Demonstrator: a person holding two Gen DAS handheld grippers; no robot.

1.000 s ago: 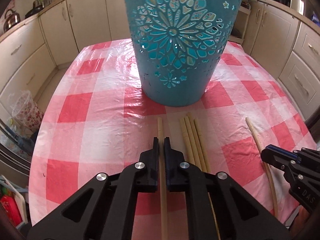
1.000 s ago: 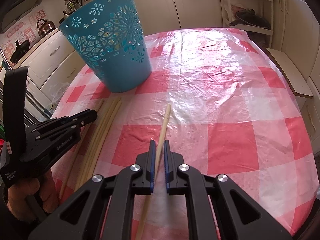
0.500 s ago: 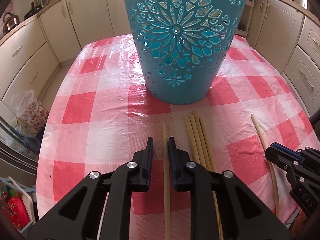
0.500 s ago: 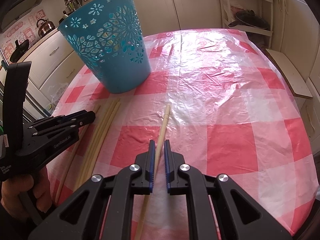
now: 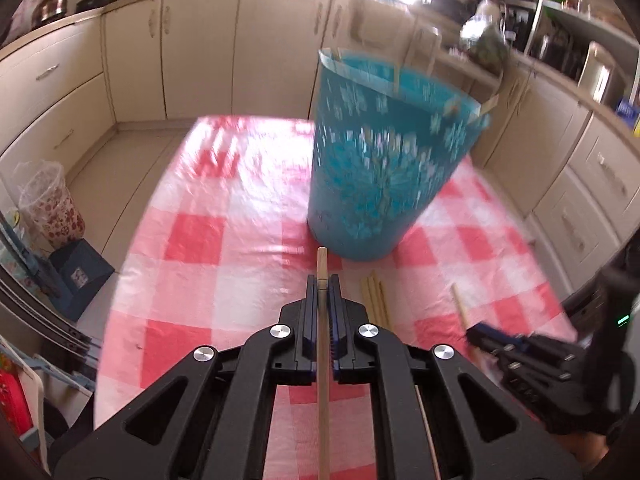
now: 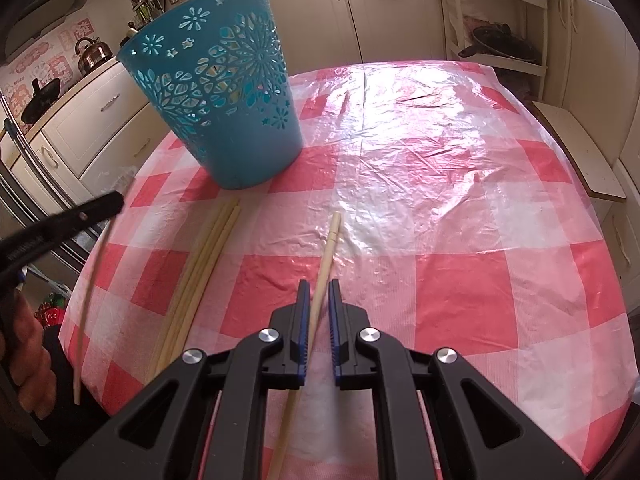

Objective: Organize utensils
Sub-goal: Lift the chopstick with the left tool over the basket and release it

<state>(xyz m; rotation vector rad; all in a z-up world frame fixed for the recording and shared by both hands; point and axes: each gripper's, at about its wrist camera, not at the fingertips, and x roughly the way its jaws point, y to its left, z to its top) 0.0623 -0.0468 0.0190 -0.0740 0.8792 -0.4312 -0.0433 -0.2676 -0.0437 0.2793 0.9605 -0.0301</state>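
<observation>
My left gripper (image 5: 320, 284) is shut on a wooden chopstick (image 5: 321, 264) and holds it above the table, pointing at the blue cut-out basket (image 5: 384, 184). In the right wrist view the same gripper (image 6: 116, 200) is at the left edge, and its chopstick (image 6: 90, 280) slants down from it. My right gripper (image 6: 319, 288) stays low and is shut on another chopstick (image 6: 330, 240) that lies on the cloth. Three more chopsticks (image 6: 208, 252) lie side by side before the basket (image 6: 224, 100). Stick ends (image 5: 396, 76) poke above the basket's rim.
A red-and-white checked plastic cloth (image 6: 440, 200) covers the table. Cream kitchen cupboards ring the room. A floral bin (image 5: 52, 208) stands on the floor at the left, a shelf rack (image 6: 500, 40) and a low bench (image 6: 580, 148) at the right.
My left gripper opened slightly, then shut on its chopstick and lifted it off the cloth, so the basket now appears farther and lower. The right gripper and its chopstick have not moved.
</observation>
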